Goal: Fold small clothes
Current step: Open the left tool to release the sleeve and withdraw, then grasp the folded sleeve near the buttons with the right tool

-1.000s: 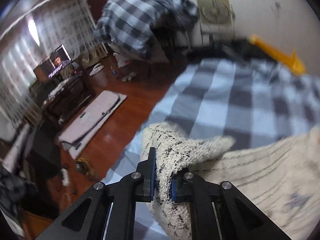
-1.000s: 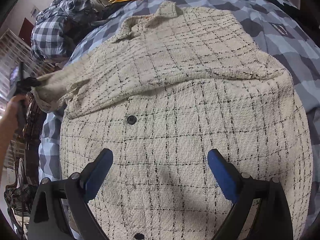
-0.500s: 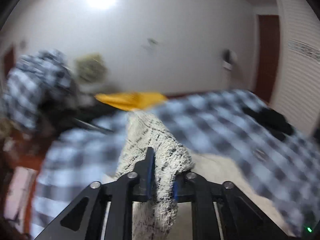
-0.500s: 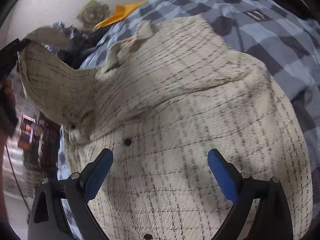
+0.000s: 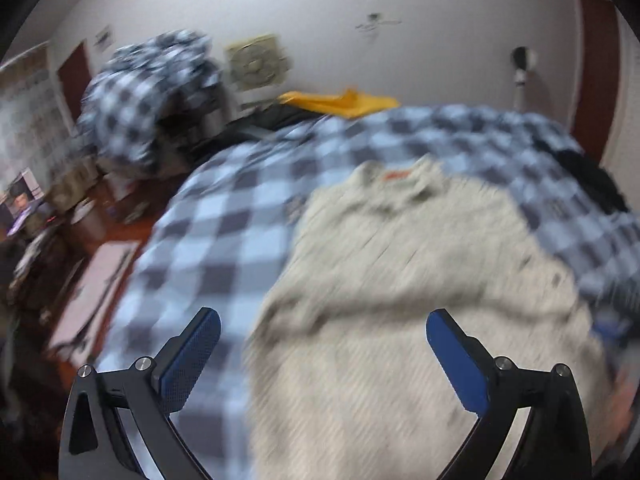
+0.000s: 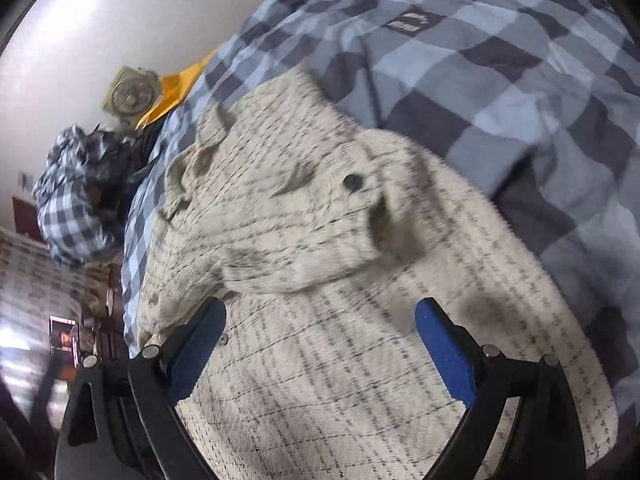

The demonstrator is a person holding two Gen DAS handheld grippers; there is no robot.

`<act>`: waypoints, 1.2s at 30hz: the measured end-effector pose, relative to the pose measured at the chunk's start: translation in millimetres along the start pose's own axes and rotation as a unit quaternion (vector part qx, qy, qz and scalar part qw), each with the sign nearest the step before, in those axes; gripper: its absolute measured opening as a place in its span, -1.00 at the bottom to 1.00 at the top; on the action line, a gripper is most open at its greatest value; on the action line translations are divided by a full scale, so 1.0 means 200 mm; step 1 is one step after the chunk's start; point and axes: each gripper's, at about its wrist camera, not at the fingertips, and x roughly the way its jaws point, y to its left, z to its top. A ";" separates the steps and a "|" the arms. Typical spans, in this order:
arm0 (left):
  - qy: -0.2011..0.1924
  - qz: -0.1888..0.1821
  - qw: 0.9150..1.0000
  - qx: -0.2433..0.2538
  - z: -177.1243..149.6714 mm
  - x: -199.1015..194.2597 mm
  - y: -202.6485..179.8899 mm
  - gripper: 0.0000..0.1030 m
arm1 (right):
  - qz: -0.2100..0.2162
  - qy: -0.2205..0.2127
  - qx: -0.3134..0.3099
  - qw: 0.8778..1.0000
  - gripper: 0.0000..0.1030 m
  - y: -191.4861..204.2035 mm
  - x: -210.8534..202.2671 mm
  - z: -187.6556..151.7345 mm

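A bed (image 5: 248,208) with a blue and grey checked cover fills the room in front of me, below a white wall. On this cover lies the cream tweed jacket (image 6: 340,320), buttoned side up, its collar (image 6: 208,136) pointing toward the beige fan (image 6: 130,96) at the wall. One sleeve (image 6: 304,232) now lies folded across the chest of the jacket, its cuff just beside the dark button (image 6: 352,182).

I judge that the sleeve fold is just placed. To do it well, I should check that the sleeve lies flat and straight over the chest without a bulge, then bring the other side in the same way, so that the two edges become parallel. The cloth is thick and rough, so a fold may spring up; I would press it lightly.

My left hand-held gripper (image 5: 322,344) has just been opening and its jaws now stand wide apart with nothing between them, above the jacket edge nearest to me. My right hand-held gripper (image 6: 320,332) also stands wide apart, empty, above the lower part of the jacket.

A second ago the left one pinched the sleeve beyond the jacket, at the bed's edge by the floor; now the sleeve is released on the jacket. The right one has stayed open.
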 end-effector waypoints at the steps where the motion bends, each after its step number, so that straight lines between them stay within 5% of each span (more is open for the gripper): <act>1: 0.011 0.013 1.000 -0.025 -0.12 -0.07 0.07 1.00 | -0.001 -0.004 0.006 1.000 0.82 -0.03 -0.01 0.02; 7: 0.033 -0.008 0.994 -0.102 -0.41 -0.24 0.30 1.00 | 0.004 -0.013 0.055 0.998 0.82 -0.18 -0.03 0.16; 12: 0.032 -0.012 0.994 -0.100 -0.41 -0.22 0.33 1.00 | 0.035 0.079 0.032 0.996 0.82 -0.04 0.22 0.28; 17: 0.042 -0.023 0.994 -0.099 -0.39 -0.16 0.32 1.00 | -0.064 0.128 -0.055 0.988 0.80 0.13 0.41 0.28; 20: 0.061 -0.047 0.991 -0.110 -0.40 -0.13 0.31 1.00 | -0.120 0.160 -0.095 0.975 -0.24 0.18 0.49 0.24; 23: 0.066 -0.048 0.991 -0.108 -0.40 -0.12 0.30 1.00 | -0.140 0.156 -0.151 0.966 -0.60 0.26 0.44 0.24; 32: 0.071 -0.057 0.990 -0.107 -0.39 -0.13 0.28 1.00 | -0.135 0.164 -0.231 0.949 -0.73 0.56 0.17 0.20; 36: 0.076 -0.060 0.989 -0.113 -0.40 -0.13 0.29 1.00 | -0.119 0.181 -0.223 0.951 -0.73 0.53 0.10 0.22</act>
